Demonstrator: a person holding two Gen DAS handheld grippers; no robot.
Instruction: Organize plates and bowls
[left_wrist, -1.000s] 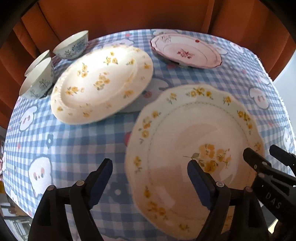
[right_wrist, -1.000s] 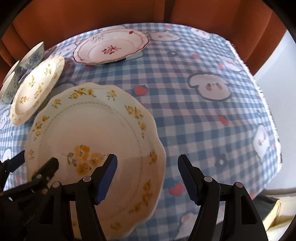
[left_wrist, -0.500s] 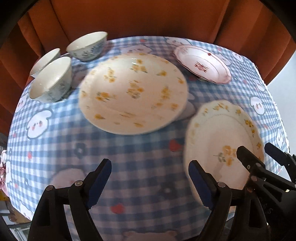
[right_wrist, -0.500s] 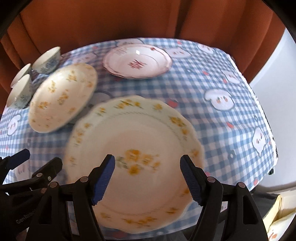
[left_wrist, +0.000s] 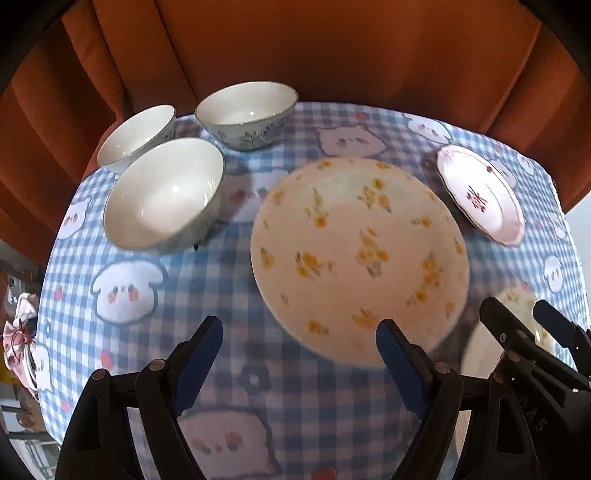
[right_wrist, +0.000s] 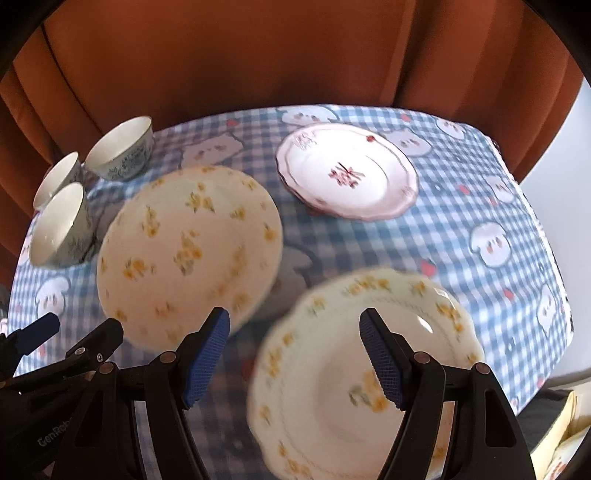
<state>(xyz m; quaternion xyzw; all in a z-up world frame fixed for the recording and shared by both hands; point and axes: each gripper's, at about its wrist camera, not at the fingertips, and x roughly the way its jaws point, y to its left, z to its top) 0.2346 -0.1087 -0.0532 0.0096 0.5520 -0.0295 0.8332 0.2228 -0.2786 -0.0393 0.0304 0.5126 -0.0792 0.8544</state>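
Note:
My left gripper hangs open and empty over the checked cloth, its right finger just in front of the near rim of a round yellow-flowered plate. Three white bowls with blue patterns stand at the far left. My right gripper is open too, above the left part of a scalloped yellow-flowered plate. The round plate lies to its left. A pink-rimmed plate with a red flower sits at the back right. Nothing is held.
The round table wears a blue-and-white checked cloth with cartoon figures. Orange curtains close off the back. The table's right edge drops to a pale floor. Each gripper shows in the other's view, side by side.
Both grippers have moved left across the table, still open. In the left view the scalloped plate slid out to the right and the bowls came nearer.

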